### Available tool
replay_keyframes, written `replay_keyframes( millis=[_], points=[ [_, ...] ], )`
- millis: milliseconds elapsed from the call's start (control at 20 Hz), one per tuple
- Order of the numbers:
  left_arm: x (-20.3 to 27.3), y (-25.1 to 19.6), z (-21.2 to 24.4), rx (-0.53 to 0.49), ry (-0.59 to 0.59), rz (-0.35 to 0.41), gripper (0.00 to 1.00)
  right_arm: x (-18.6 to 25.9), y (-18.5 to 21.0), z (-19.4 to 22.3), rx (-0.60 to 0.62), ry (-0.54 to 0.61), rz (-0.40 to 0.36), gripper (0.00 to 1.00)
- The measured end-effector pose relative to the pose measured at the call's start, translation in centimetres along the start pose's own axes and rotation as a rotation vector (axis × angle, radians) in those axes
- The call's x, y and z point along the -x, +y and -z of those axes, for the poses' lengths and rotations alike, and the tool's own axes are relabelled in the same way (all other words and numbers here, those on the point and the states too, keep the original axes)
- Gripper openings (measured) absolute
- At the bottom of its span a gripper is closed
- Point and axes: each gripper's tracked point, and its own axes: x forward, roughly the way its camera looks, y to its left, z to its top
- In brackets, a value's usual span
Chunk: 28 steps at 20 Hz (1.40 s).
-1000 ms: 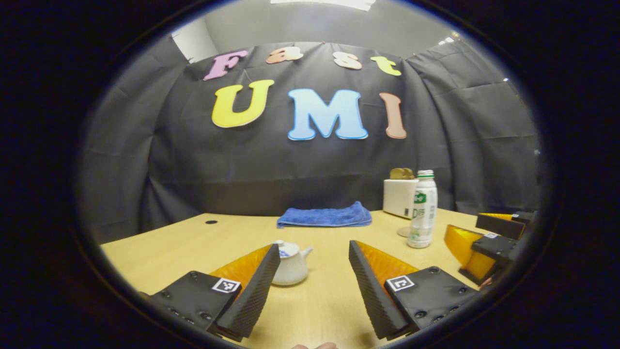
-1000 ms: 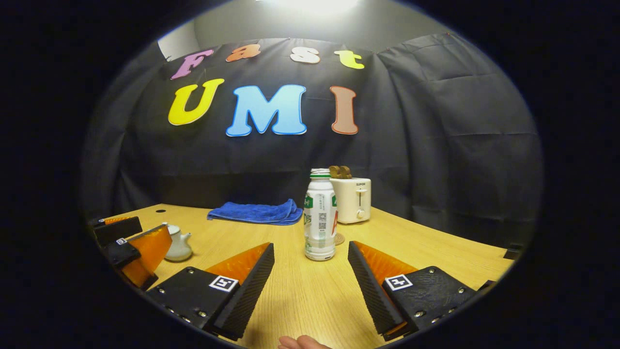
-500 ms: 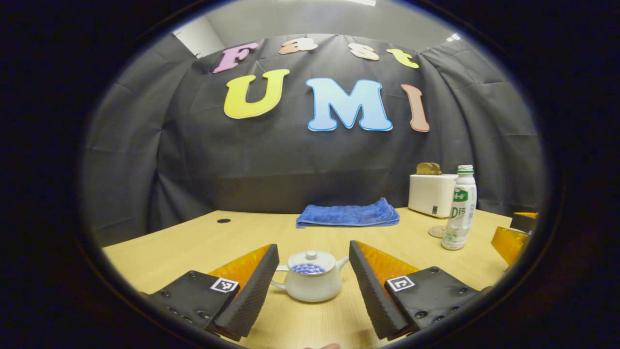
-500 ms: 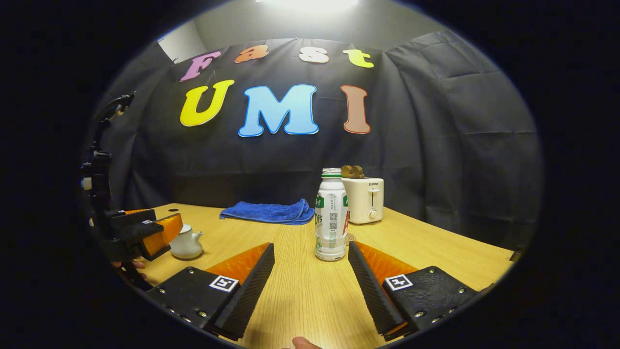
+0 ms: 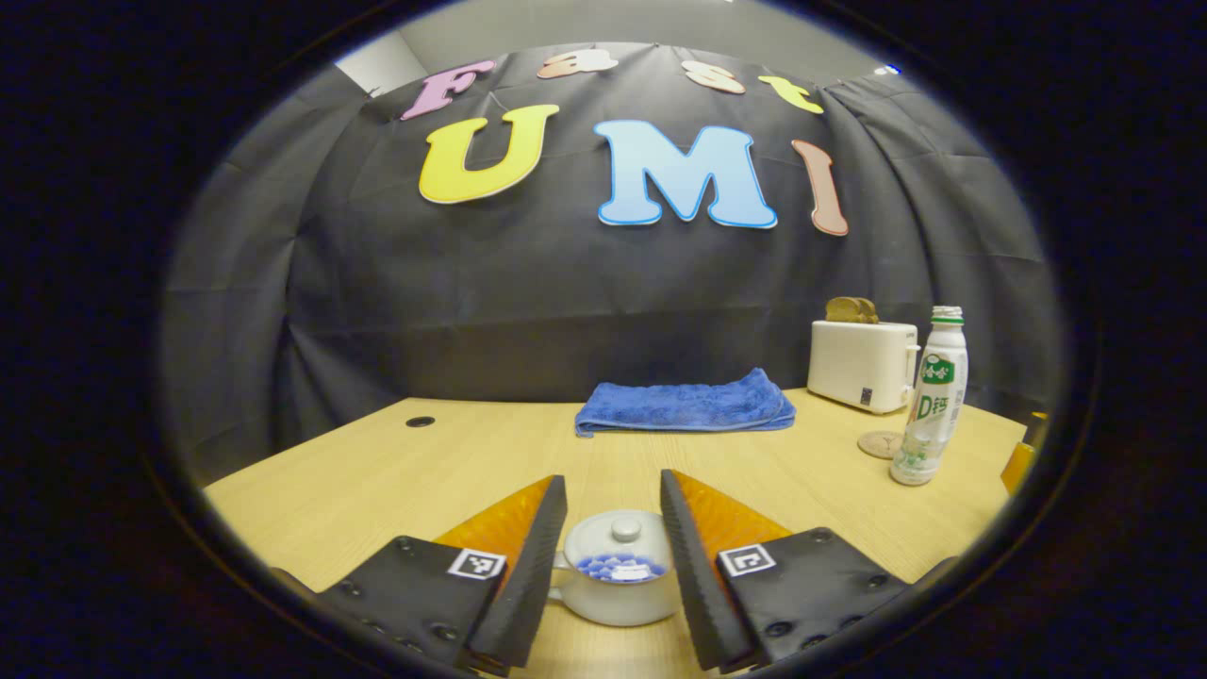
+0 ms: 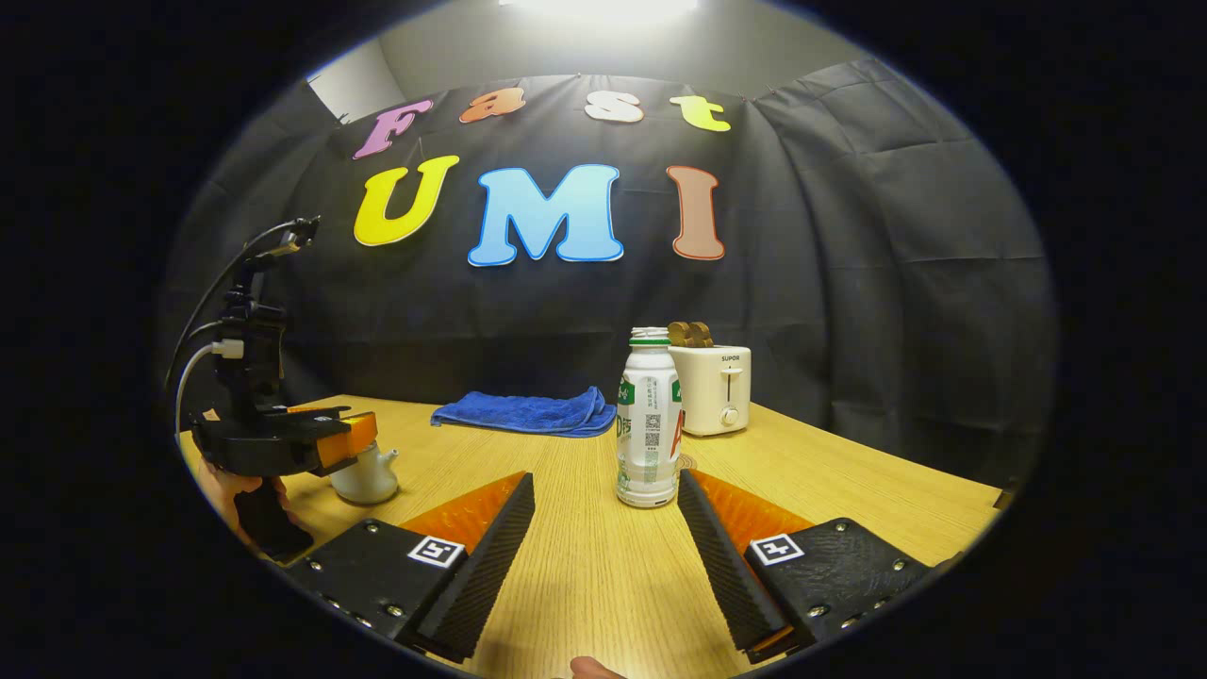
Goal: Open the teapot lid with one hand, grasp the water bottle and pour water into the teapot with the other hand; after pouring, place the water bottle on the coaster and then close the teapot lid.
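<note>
In the left gripper view, the left gripper (image 5: 613, 556) sits low over the wooden table (image 5: 377, 471) with its two fingers spread to either side of the white teapot (image 5: 618, 585). The fingers flank the lid (image 5: 618, 539), whose small knob (image 5: 625, 528) rises between them; whether either finger touches the pot cannot be told, and nothing is clamped. Beyond the teapot, toward the wall, a folded blue towel (image 5: 686, 407) lies flat. To the right of the teapot and farther back stands a white toaster (image 5: 861, 363) with bread (image 5: 851, 309) in its slots. Just in front of the toaster lies a round coaster (image 5: 879, 443), and the water bottle (image 5: 932, 396) stands upright just beside it, on the table and not on the coaster.

In the right gripper view, the left gripper (image 6: 325, 443) shows to the left of the bottle, held by a hand (image 6: 236, 490) and reaching over the teapot (image 6: 366, 476). The towel (image 6: 523, 415) lies behind and left of the bottle. The right gripper (image 6: 603, 556) has its jaws wide apart and holds nothing, with the bottle (image 6: 648, 420) standing upright ahead of the gap, apart from both fingers. The toaster (image 6: 717, 387) stands just behind and right of the bottle, and an edge of the coaster (image 6: 686, 462) peeks out at the bottle's base.
</note>
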Motion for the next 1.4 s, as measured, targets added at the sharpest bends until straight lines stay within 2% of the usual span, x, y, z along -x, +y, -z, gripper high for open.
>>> replay_keyframes(
  millis=[100,150,250,300,400,500,600,700,750,850,1000,1200,1250,1300,1400],
  points=[
    [-0.2,-0.3,-0.1,-0.011,0.010,0.013,0.54,0.0,0.1,-0.1,0.000,-0.001,-0.005,0.95],
    [-0.4,-0.2,-0.1,-0.004,0.009,0.022,0.59,0.1,0.2,-0.1,0.000,-0.002,-0.011,0.95],
    [-0.2,-0.5,0.0,-0.012,0.016,0.036,0.21,0.1,0.2,-0.1,0.000,-0.001,-0.019,0.94],
    [-0.5,-0.6,0.0,-0.013,0.021,0.043,0.19,0.1,0.3,-0.1,0.000,-0.002,-0.021,0.94],
    [-0.2,-0.4,-0.2,-0.005,0.014,0.049,0.31,0.2,0.3,0.0,0.000,-0.001,-0.023,0.95],
    [-0.1,0.0,-0.9,0.023,-0.028,0.042,0.09,0.1,0.7,0.0,0.003,-0.003,-0.045,0.95],
    [-0.1,-0.2,-0.9,0.037,-0.034,0.054,0.17,-0.1,0.8,-0.1,0.004,-0.005,-0.065,0.94],
    [0.2,-0.3,-0.8,0.049,-0.035,0.064,0.13,-0.4,0.5,-0.2,0.032,-0.010,-0.072,0.94],
    [0.4,-0.2,-1.3,0.064,-0.046,0.073,0.17,-0.8,0.0,-0.6,0.068,-0.019,-0.060,0.94],
    [1.2,-0.2,-2.2,0.084,-0.078,0.080,0.17,-1.9,-1.1,-1.6,0.152,-0.054,-0.027,0.95],
    [2.2,-0.3,-3.6,0.086,-0.122,0.093,0.17,-4.6,-1.4,-2.8,0.218,-0.077,-0.043,0.94],
    [2.9,0.2,-4.3,0.071,-0.159,0.089,0.17,-9.1,-4.4,-3.2,0.116,-0.018,0.016,0.95],
    [2.9,0.3,-4.4,0.073,-0.161,0.089,0.13,-10.1,-5.0,-3.2,0.085,-0.005,0.023,0.94],
    [2.9,0.3,-4.3,0.074,-0.161,0.088,0.17,-11.0,-5.3,-2.7,0.048,0.022,0.017,0.94],
    [2.9,0.3,-4.1,0.074,-0.158,0.081,0.17,-12.5,-5.4,-1.9,-0.011,0.061,-0.004,0.94]
  ],
)
